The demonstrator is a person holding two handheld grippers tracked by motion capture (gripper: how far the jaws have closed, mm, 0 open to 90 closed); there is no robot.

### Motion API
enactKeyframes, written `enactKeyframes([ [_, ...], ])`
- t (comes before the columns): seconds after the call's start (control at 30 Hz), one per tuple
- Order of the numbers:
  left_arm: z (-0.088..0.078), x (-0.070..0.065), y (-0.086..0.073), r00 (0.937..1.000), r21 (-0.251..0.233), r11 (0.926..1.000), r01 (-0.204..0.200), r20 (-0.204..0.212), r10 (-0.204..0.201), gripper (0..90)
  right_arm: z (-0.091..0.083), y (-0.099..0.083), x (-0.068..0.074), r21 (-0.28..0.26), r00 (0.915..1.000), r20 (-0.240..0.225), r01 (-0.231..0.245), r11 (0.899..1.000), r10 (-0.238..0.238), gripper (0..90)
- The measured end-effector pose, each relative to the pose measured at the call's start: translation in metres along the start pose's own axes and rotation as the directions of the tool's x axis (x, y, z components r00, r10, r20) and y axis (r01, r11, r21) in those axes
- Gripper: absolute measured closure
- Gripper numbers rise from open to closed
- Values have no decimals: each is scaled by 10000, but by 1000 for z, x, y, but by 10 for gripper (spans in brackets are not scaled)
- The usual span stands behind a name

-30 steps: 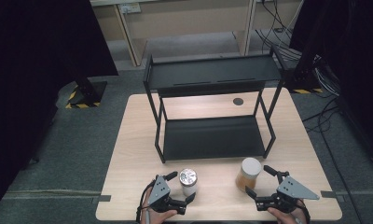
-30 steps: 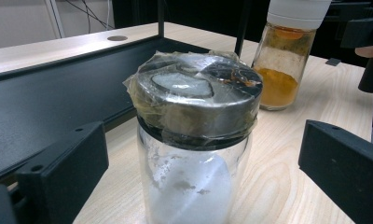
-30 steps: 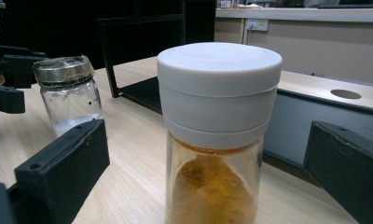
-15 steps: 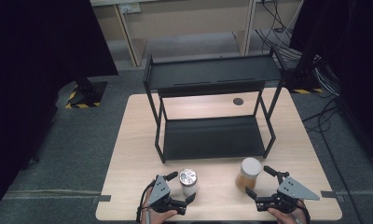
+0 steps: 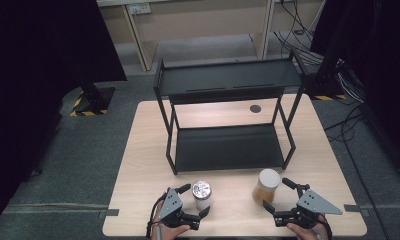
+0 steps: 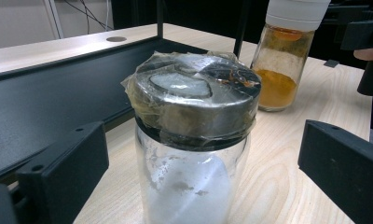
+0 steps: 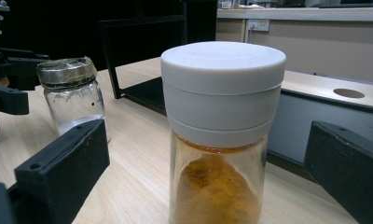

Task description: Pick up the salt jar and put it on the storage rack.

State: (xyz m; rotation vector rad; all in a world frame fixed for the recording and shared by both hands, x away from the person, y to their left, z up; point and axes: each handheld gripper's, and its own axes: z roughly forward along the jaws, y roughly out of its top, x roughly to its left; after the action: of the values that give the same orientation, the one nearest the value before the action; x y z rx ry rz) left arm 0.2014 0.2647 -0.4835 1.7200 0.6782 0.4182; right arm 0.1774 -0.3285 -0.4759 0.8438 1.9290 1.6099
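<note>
- Nearest us, our left gripper sits at the bench's front edge with its jaws spread on either side of the metal-lidded jar; in the left gripper view neither jaw touches the glass.
- That jar stands upright, holds white powder, and has clear film taped over its lid.
- Our right gripper has its jaws spread around the white-capped jar, also without contact.
- This jar stands upright and holds orange powder.
- The two jars are well apart on the wooden bench.
- Beyond them stands a black two-tier rack, both shelves bare.
- Behind the rack is a round hole in the bench.
</note>
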Motion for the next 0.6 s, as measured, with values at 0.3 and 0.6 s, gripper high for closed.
enactKeyframes([
  [0.3, 0, 0, 0, 10000, -37, 10000, 24, 4, -24, 11, 0, -1, 0, -11, 10000, -8, -10, 10000, 10, 3],
  [0.6, 3, -1, 0, 10000, -34, 10000, 14, -3, -14, 13, 1, -1, 0, -10, 10000, -19, -10, 10000, 10, 3],
])
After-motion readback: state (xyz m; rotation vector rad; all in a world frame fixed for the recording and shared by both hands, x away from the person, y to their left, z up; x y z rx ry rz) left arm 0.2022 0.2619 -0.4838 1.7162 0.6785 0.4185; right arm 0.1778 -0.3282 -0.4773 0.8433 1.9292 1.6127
